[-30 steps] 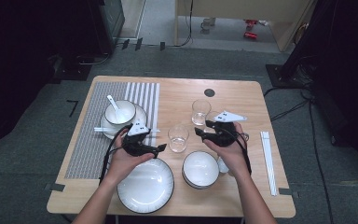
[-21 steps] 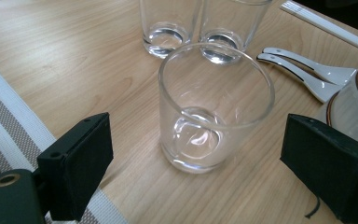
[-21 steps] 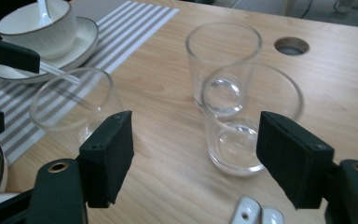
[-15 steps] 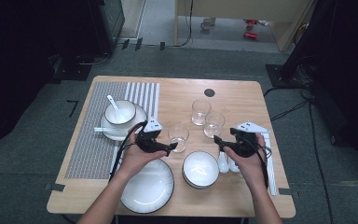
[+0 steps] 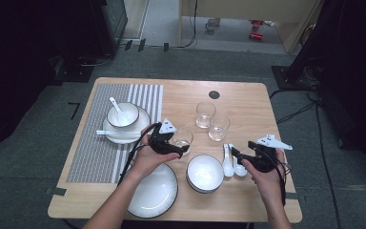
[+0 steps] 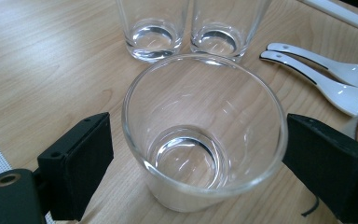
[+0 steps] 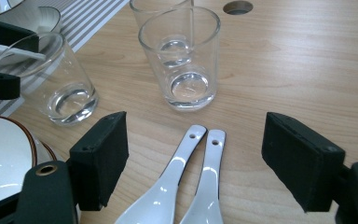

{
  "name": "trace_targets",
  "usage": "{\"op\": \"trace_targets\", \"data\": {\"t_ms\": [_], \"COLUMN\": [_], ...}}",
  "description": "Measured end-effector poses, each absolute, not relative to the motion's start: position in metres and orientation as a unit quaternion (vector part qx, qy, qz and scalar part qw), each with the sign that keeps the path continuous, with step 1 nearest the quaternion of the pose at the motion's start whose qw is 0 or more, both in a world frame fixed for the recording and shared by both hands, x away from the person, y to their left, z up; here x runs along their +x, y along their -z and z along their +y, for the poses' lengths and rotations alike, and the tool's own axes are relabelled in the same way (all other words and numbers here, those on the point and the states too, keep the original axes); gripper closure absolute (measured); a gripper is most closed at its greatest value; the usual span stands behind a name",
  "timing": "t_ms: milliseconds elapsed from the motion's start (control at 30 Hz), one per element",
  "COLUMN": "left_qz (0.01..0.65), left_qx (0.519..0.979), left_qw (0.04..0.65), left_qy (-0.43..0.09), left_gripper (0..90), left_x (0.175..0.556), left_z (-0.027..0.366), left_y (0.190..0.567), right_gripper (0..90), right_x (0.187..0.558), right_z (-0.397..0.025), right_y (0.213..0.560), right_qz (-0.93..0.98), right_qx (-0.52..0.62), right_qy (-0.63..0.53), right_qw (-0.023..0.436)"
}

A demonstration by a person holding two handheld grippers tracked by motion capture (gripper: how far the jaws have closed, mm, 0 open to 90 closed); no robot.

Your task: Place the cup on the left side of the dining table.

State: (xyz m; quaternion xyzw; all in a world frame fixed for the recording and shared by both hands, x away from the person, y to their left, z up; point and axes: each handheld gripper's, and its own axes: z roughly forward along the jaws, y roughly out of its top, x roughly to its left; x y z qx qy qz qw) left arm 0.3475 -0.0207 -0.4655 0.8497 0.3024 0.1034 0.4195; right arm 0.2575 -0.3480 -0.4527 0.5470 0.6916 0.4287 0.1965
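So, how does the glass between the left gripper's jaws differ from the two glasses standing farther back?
The near glass stands alone between the open jaws of the left gripper, close to the striped mat; the two far glasses stand side by side, with no gripper around them. The near glass is beside the stacked bowls; the far glasses lie nearer the table's hole. All three are clear, empty and upright.

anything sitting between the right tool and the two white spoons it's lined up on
Nothing visible does. In the right gripper view the right tool is open, its jaws standing either side of the two white spoons with bare table between. The nearest glass stands beyond the spoon handles, not in the path.
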Motion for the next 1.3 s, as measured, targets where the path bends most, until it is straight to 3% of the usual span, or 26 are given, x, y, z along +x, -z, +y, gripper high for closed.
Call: {"op": "trace_targets", "data": {"t_ms": [500,1300], "left_qz": [0.306,0.314], "left_qx": [0.862,0.846], "left_qw": [0.391,0.411], "left_qy": [-0.106,-0.134], "left_gripper": [19.0,19.7], "left_x": [0.352,0.349], "left_z": [-0.034,-0.011], "left_y": [0.475,0.453], "right_gripper": [25.1,27.0], "right_x": [0.248,0.237], "right_z": [-0.354,-0.371], "right_y": [0.466,0.477], "right_qz": [0.684,0.669], "right_qx": [0.558,0.578], "right_qy": [-0.430,-0.428], "right_qw": [0.187,0.187]}}
